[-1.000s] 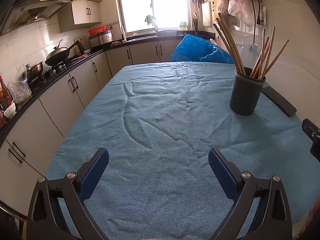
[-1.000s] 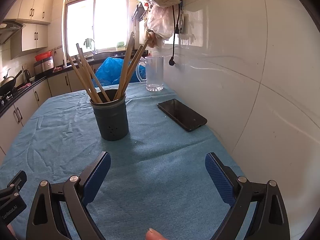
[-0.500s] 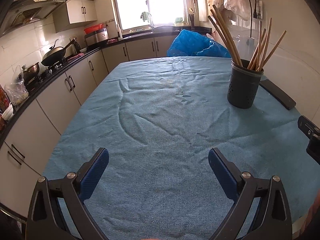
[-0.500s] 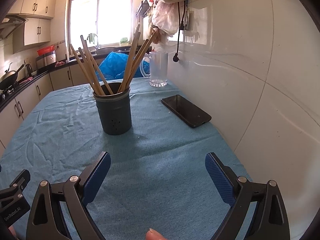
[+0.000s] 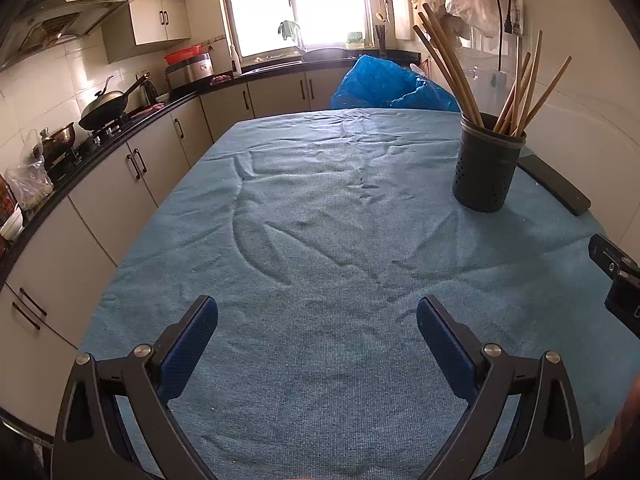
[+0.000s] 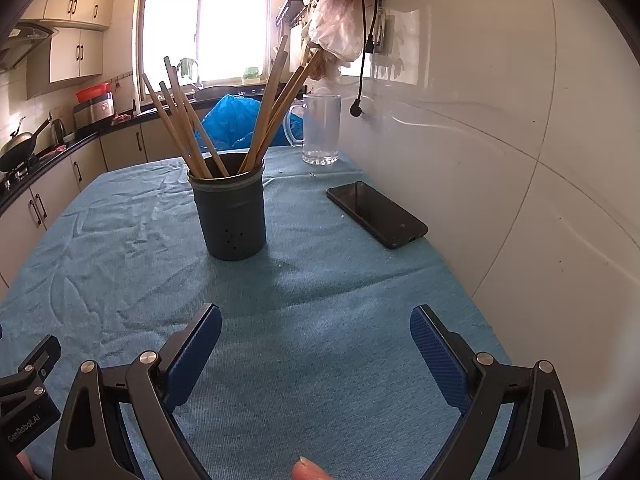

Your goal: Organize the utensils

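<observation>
The left tongs (image 5: 317, 312) stand spread wide at the bottom of the left wrist view, with nothing between the blue pads (image 5: 188, 350). They hang over the blue cloth (image 5: 320, 240) that covers the counter. At the right edge of this view a black part of the right tool is seen.

The right tongs (image 6: 316, 322) are also spread wide at the bottom of the right wrist view, and they hold nothing. Their blue pads (image 6: 438, 356) are above the same cloth (image 6: 320, 340). A fingertip (image 6: 310, 471) shows at the bottom edge, and a black part of the left tool is at the lower left corner.

The dark holder (image 6: 228, 208) stands upright on the cloth in the middle of the right wrist view, well apart from the tongs. In the left wrist view the holder (image 5: 486, 168) is in the upper right part of the frame. The wooden chopsticks (image 6: 184, 128) stand inside it and lean out in two bundles, one to the left and one to the right; they are also seen in the left wrist view (image 5: 448, 66).

To the right of the holder a black phone (image 6: 376, 214) lies flat on the cloth, near the white wall. Behind it, in the upper middle of the frame, a clear glass mug (image 6: 322, 128) stands upright. A blue plastic bag (image 5: 392, 88) lies at the far end of the counter.
</observation>
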